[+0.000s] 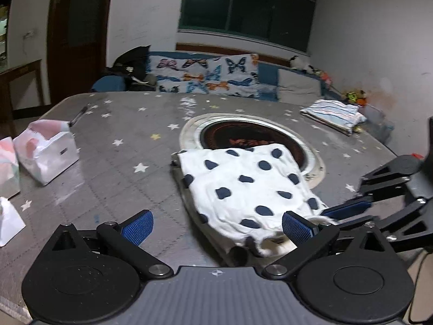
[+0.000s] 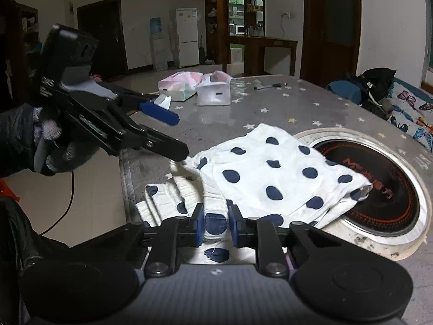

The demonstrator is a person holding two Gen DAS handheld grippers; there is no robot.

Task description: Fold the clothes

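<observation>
**Spotted garment half-folded at the desk's near edge**

While the right gripper pinches the ribbed white edge of the spotted garment, we note its blue fingers drawn narrow, with cloth and one navy dot pressed between them. We see the garment, white with navy spots, lying in a loose fold on the grey star-patterned desk; its far end drapes over the rim of the round inset burner, and its near bunched end sits at the desk edge, a little hanging over.

We find the left gripper with fingers spread wide and nothing pressed between them. From the left wrist view, the garment's near hem lies between them and towards the right-hand finger, which appears to touch the cloth. In the right wrist view, its lower finger tip rests at a white corner of the garment; we cannot tell whether it presses. A dark-gloved hand holds that gripper.

Elsewhere on the desk: two white and pink bags at the far side, a pen, and a folded striped cloth well apart from the garment.
</observation>
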